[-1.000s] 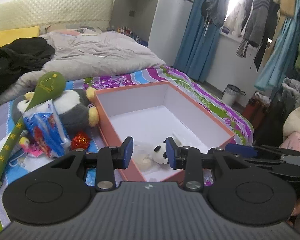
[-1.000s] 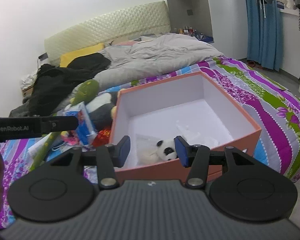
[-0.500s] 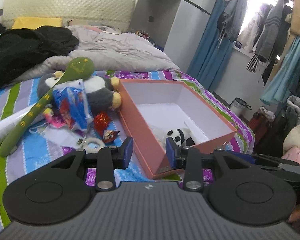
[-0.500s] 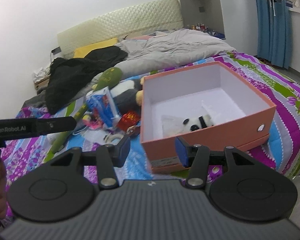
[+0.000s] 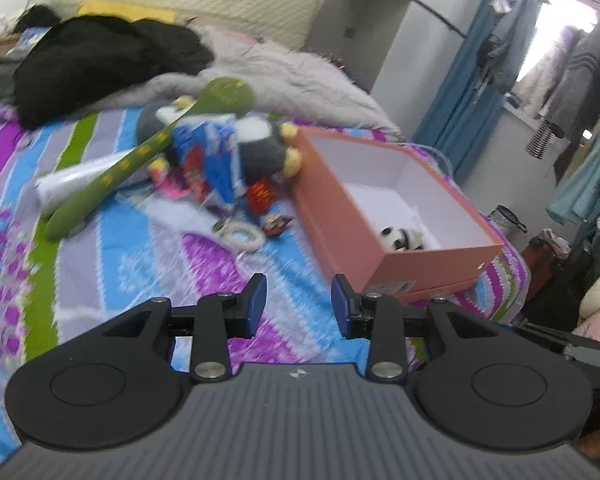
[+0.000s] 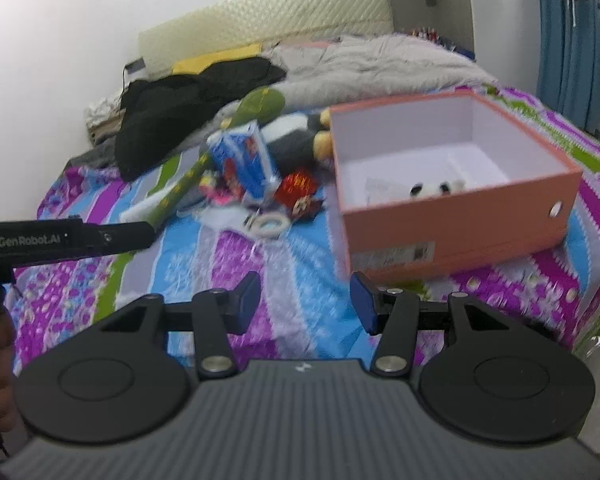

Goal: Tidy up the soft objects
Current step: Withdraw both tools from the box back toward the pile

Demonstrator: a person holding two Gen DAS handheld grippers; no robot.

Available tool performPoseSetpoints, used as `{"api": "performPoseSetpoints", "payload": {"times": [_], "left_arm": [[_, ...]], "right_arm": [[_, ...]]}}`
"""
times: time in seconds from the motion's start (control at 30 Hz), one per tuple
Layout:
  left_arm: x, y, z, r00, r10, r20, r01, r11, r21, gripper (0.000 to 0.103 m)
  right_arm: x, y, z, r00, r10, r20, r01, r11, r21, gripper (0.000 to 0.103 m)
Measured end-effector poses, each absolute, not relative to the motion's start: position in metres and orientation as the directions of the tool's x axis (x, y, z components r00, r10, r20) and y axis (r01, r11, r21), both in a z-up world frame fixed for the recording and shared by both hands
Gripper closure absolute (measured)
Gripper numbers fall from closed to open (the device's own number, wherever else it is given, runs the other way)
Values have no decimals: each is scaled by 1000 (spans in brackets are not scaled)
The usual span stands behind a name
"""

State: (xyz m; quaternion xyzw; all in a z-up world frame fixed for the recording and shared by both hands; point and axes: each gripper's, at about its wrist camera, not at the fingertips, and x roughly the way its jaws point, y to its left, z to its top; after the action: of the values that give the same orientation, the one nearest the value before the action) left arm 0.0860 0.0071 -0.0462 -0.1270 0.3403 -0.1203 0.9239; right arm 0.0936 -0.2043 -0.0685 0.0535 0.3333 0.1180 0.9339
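A: Change since last entry?
B: Both grippers have drawn back from the box (image 5: 384,236); a second ago each framed the panda between its fingers, now the bedspread (image 5: 148,264) fills the foreground.

A: Tools?
B: Left gripper (image 5: 299,303): jaws apart, nothing between them, over the striped cover. Right gripper (image 6: 305,300): same, released and empty, just short of the box's near corner.

A: Next out?
B: White ring (image 6: 272,224) and small red items lying loose on the cover, near the box's left side.

A: Box contents?
B: One panda (image 6: 436,190), at the near wall inside.

A: Beyond?
B: Pile left of the box: blue packet (image 5: 212,160), penguin plush (image 5: 260,148) touching the box's far corner, long green plush (image 5: 140,156) lying across it. Farthest: black clothes (image 5: 100,60), grey duvet (image 5: 296,76); all blurred
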Motion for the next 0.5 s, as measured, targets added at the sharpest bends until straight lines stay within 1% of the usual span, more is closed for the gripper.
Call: {"api": "performPoseSetpoints", "payload": {"times": [0.17,0.27,0.5], "left_arm": [[85,27,-65,726,-274,-631,91,947,-307,62],[91,37,-75,717,-271,-643,75,946,-315,56],[122,52,-101,701,-231,-675,26,954,-299,50]], "right_arm": [[97,-185,-81,721,275,-637,-220,961,166,51],[105,-176,-86,713,288,-639,-238,957,166,51],[139,-152,-103,696,313,-646,-295,945,140,51]]}}
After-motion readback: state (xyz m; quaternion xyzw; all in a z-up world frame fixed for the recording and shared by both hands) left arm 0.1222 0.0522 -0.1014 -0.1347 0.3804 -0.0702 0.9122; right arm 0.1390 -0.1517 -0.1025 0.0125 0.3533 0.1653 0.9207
